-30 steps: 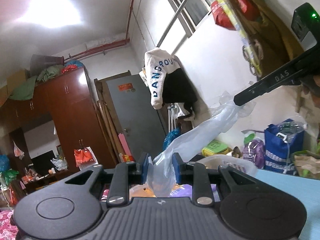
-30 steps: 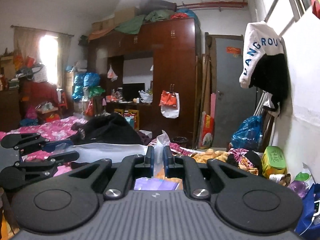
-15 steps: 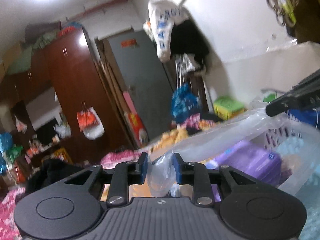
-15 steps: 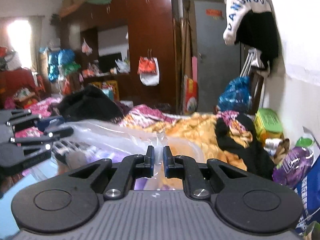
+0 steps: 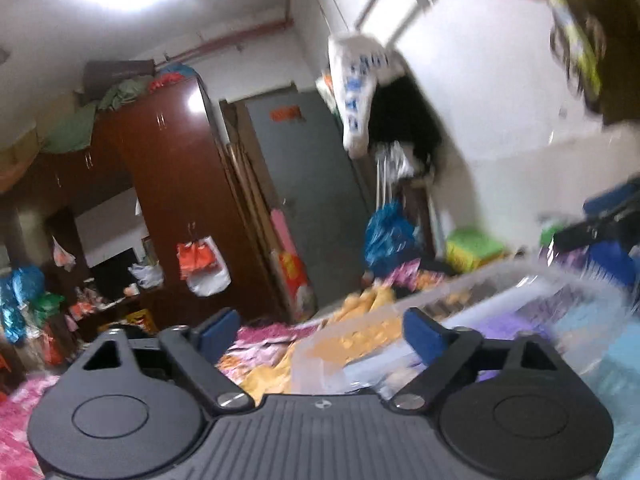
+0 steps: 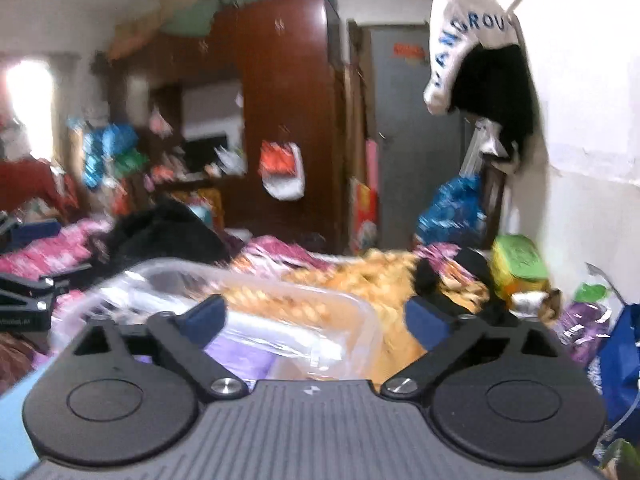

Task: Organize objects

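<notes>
A clear plastic bag lies slack over a white slotted basket that holds a purple pack. My left gripper is open and empty, its jaws wide apart just short of the bag's near edge. My right gripper is open and empty too, with the bag and the purple pack right in front of it. The right gripper's fingers show at the right edge of the left wrist view. The left gripper's fingers show at the left edge of the right wrist view.
The basket stands on a light blue table. Behind it is a bed piled with orange and pink bedding. A green box and blue bags sit by the white wall. A brown wardrobe and grey door stand farther back.
Both grippers were shut on the plastic bag and held it stretched up. They lowered it over the basket and have opened, and the bag now lies slack.
</notes>
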`<state>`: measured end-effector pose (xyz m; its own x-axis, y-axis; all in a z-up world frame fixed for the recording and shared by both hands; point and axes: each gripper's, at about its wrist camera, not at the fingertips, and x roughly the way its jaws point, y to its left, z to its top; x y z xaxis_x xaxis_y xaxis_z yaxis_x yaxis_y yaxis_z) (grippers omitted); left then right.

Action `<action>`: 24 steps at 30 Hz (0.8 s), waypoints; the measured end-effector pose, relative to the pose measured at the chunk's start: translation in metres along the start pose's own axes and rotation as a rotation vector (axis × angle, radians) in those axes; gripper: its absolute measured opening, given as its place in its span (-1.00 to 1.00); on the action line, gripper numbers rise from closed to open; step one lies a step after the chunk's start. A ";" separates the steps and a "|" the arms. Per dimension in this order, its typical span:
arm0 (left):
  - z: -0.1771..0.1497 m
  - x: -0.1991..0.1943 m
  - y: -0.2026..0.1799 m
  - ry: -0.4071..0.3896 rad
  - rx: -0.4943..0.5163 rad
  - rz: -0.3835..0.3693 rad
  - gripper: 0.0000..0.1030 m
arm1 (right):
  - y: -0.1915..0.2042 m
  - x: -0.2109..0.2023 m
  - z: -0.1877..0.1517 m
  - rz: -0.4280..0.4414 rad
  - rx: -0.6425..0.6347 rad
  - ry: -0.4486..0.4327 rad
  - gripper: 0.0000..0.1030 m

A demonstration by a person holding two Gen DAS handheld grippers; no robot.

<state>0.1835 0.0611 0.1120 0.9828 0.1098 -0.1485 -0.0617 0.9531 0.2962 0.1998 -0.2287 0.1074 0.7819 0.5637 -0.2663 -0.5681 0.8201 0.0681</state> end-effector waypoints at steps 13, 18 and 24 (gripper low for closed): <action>-0.019 -0.117 0.000 0.010 -0.214 -0.159 0.98 | 0.052 -0.080 -0.018 -0.021 -0.008 0.075 1.00; -0.028 -0.141 -0.020 0.055 -0.194 -0.130 0.98 | 0.064 -0.115 -0.040 0.030 0.020 -0.002 1.00; -0.034 -0.150 -0.030 0.074 -0.228 -0.153 0.97 | 0.071 -0.130 -0.058 0.045 0.033 0.009 1.00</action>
<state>0.0321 0.0251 0.0936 0.9687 -0.0278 -0.2465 0.0404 0.9981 0.0459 0.0425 -0.2495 0.0915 0.7537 0.5989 -0.2706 -0.5935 0.7971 0.1114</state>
